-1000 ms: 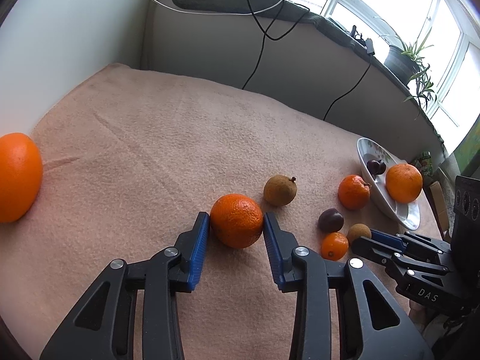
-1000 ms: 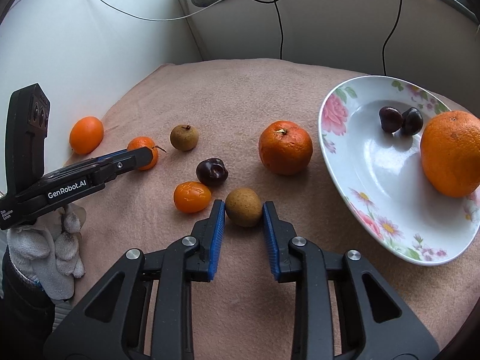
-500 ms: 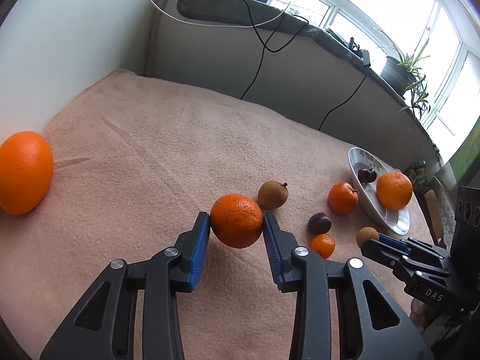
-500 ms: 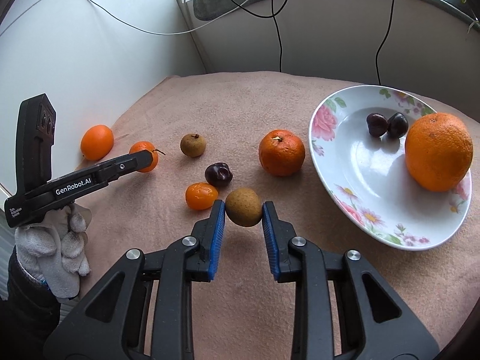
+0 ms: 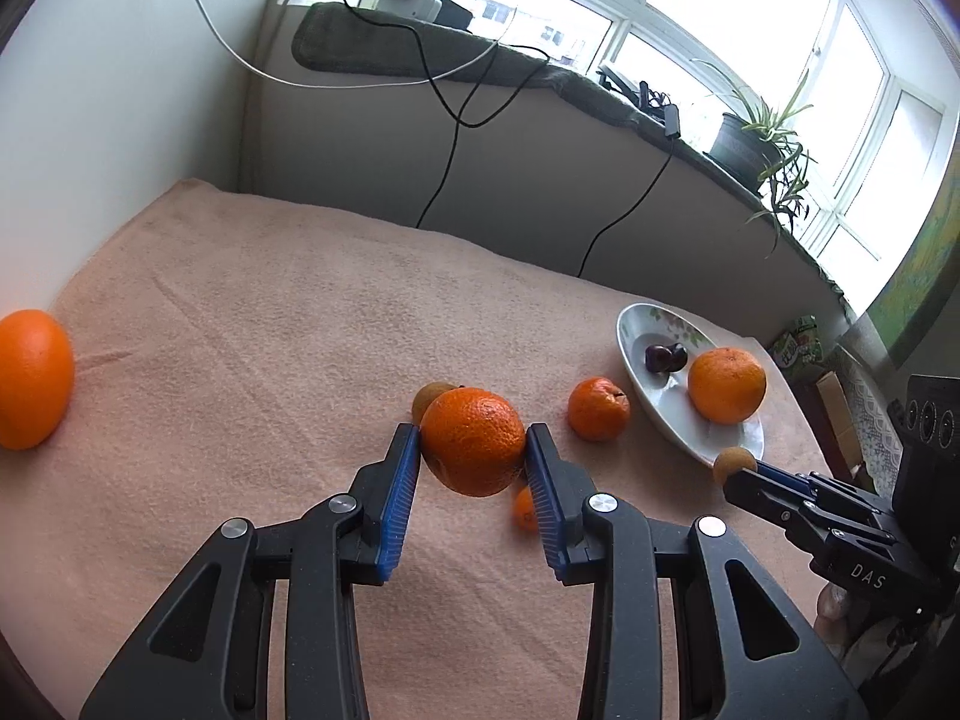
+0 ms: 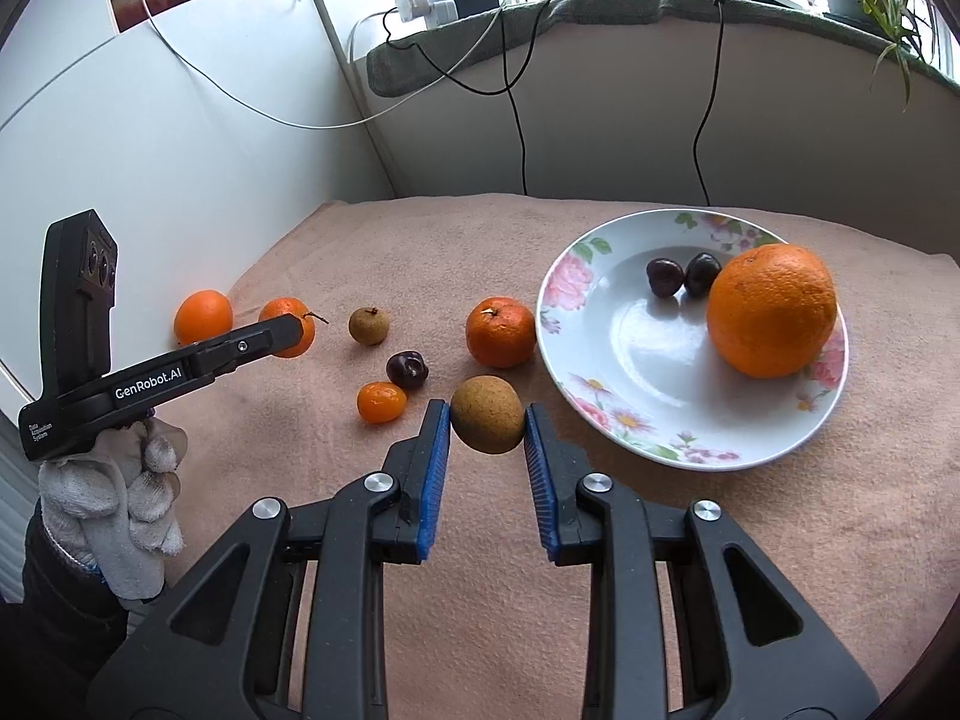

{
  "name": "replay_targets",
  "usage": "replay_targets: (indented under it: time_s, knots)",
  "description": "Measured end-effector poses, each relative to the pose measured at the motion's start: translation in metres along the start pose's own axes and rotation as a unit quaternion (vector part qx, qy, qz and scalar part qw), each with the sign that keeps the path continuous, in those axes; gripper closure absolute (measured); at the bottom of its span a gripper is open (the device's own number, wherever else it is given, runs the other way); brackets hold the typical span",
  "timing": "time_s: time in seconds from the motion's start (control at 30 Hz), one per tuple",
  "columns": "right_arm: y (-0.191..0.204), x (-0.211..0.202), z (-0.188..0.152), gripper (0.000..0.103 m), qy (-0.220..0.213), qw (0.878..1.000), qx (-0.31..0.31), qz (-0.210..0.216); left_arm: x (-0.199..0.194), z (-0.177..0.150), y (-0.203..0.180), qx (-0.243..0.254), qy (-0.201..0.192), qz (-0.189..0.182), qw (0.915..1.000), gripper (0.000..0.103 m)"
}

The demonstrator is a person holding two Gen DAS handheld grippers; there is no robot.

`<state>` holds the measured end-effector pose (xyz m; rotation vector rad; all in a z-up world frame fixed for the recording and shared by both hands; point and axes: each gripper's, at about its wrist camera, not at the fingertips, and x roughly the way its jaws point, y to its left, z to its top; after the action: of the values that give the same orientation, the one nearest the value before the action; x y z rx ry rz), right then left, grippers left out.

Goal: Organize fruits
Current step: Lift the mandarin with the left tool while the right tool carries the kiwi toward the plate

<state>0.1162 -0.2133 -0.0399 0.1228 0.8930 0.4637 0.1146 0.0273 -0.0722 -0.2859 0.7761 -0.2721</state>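
Both grippers loaded, fruit clear of the cloth (image 6: pixel 660 600). My left gripper (image 5: pixel 473 450) is clamped on a tangerine (image 5: pixel 473 441); my right gripper (image 6: pixel 487 417) pinches a longan (image 6: pixel 486 414) just near of the plate (image 6: pixel 561 312). I would carry the longan right, over the rim, lower it into the bare centre beside the orange (image 6: pixel 771 309), then release gently so it cannot roll.

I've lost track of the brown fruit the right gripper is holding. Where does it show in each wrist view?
Left wrist view: the brown fruit is at lower right, at the tip of the right gripper, in front of the plate's near end.
Right wrist view: the brown fruit is centre frame, clamped between the blue pads, left of the plate.
Shared landmark: the floral plate holding the large orange.
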Motion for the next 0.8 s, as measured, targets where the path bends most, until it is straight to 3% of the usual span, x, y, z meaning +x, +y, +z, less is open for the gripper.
replay_targets:
  time_s: [0.8]
  knots:
    - [-0.054, -0.028, -0.005, 0.076, -0.021, 0.998, 0.032, -0.043, 0.027, 0.005, -0.073, 0.045, 0.016, -0.058, 0.9972, 0.068]
